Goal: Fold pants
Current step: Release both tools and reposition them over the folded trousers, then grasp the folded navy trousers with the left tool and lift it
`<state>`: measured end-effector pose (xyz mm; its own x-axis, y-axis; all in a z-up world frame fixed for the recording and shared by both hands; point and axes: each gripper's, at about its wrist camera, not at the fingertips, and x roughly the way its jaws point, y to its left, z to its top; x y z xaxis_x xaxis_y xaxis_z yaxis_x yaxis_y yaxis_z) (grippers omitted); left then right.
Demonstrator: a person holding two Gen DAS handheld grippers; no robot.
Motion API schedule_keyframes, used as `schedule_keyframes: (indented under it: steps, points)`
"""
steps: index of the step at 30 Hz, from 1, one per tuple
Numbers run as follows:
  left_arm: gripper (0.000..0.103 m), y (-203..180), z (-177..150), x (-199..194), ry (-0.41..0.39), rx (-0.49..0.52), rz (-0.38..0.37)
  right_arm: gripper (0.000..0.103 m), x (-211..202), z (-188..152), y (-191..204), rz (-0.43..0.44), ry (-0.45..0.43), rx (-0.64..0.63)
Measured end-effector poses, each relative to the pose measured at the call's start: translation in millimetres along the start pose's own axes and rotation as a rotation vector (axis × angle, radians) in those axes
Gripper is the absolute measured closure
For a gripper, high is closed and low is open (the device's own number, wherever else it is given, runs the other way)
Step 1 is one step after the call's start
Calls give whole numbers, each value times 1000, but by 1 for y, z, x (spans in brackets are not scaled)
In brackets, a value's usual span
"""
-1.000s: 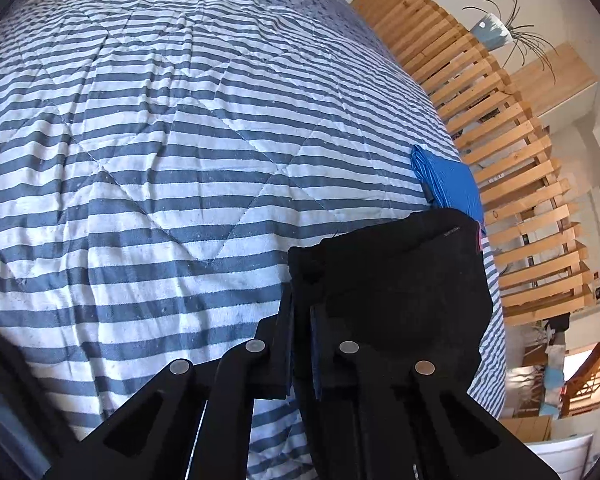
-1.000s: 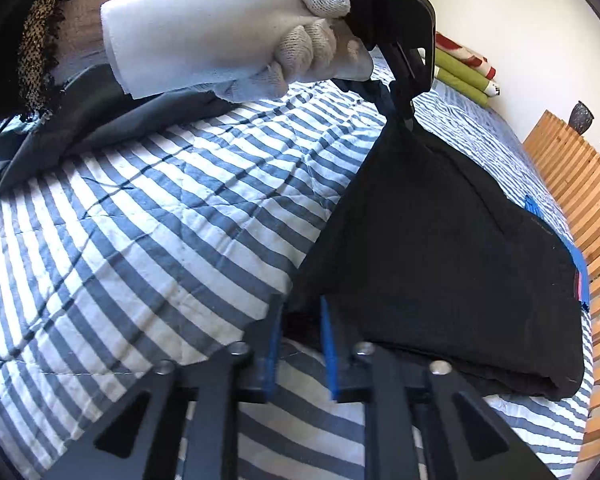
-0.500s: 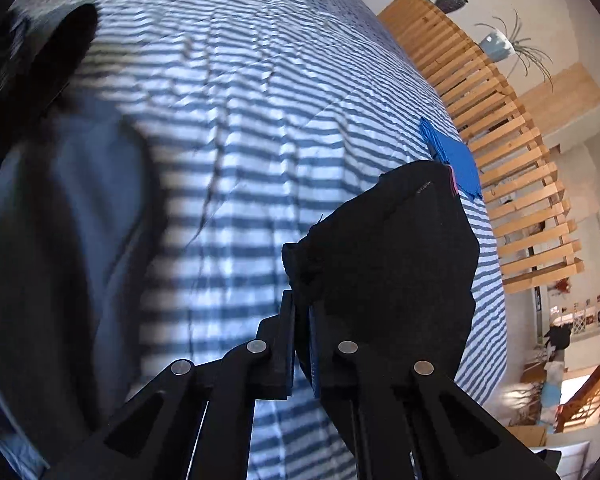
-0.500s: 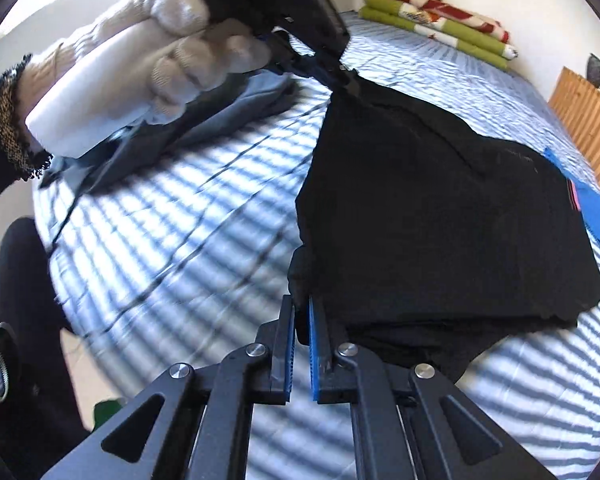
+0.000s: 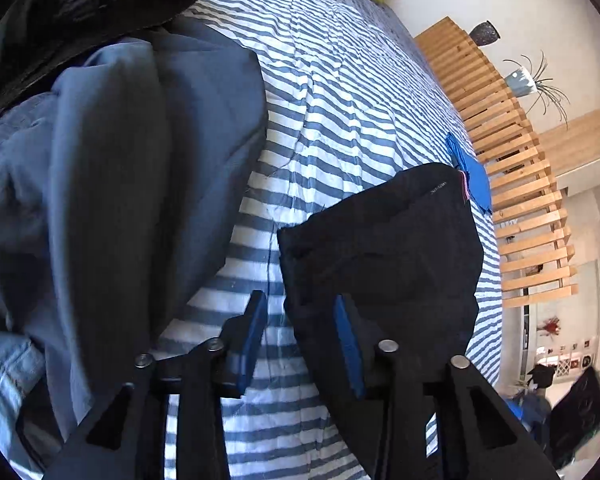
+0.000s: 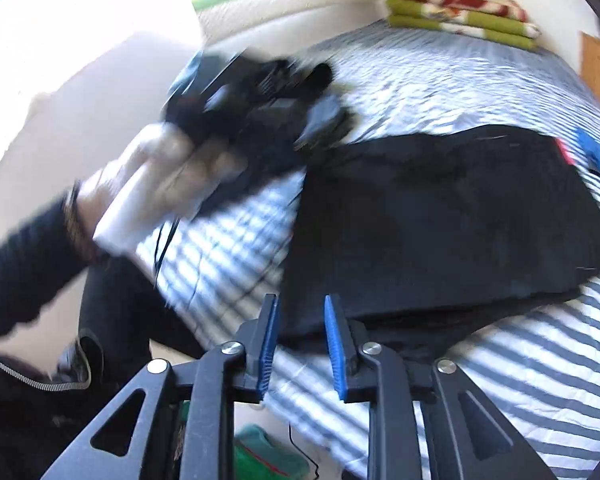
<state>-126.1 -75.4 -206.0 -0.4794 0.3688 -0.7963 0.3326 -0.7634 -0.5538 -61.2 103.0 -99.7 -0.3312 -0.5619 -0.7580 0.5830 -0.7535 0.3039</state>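
The left gripper has just let go: its blue-padded fingers, clamped on a corner of the black pants in both earlier left-wrist views, have been opening and now stand fairly wide. The cloth edge lies between them at the lower centre of the frame, but neither pad presses on it. In the right-wrist view the right gripper has been opening too, to a narrower gap; the near edge of the pants sits just beyond its fingertips, free of the pads, where half a second ago it was pinched.

The pants now rest as a compact dark rectangle on the striped bed, right of centre in both views, with the red tag showing at their far edge beside a blue cloth. A heap of grey-blue clothes fills the left half of the left-wrist frame. The gloved left hand is blurred in the upper left of the right-wrist frame.

Both releases together suggest this fold has been laid down; what remains is probably a check that the layers lie square, or one more fold
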Motion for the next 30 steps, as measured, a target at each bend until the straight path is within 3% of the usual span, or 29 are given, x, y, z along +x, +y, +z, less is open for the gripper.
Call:
schedule_keyframes:
  steps: [5, 10, 11, 12, 13, 16, 19, 21, 24, 30]
  points:
    - [54, -15, -63, 0, 65, -22, -97, 80, 7, 30, -80, -212, -55, 107]
    - [56, -41, -106, 32, 128, 4, -126, 80, 56, 46, -129, -245, -7, 200]
    - [59, -43, -110, 36, 132, 7, -126, 80, 65, 45, -131, -270, 9, 191]
    - [79, -44, -114, 41, 141, 1, -131, 80, 75, 44, -136, -285, 33, 181]
    - [90, -42, -116, 43, 138, -14, -125, 80, 82, 39, -138, -292, 56, 170]
    - [98, -42, -114, 33, 107, -50, -171, 80, 74, 33, -137, -292, 38, 151]
    - [99, -61, -109, 12, 64, -3, -171, 80, 47, 27, -143, -255, -55, 205]
    - [99, -79, -105, -3, 34, 41, -177, 80, 45, 22, -149, -290, -54, 199]
    - [99, -118, -90, -22, -12, 121, -195, 80, 62, 11, -156, -317, 23, 164]
    - [99, -228, -41, -18, -49, 289, -229, 80, 46, 3, -179, -196, -41, 277]
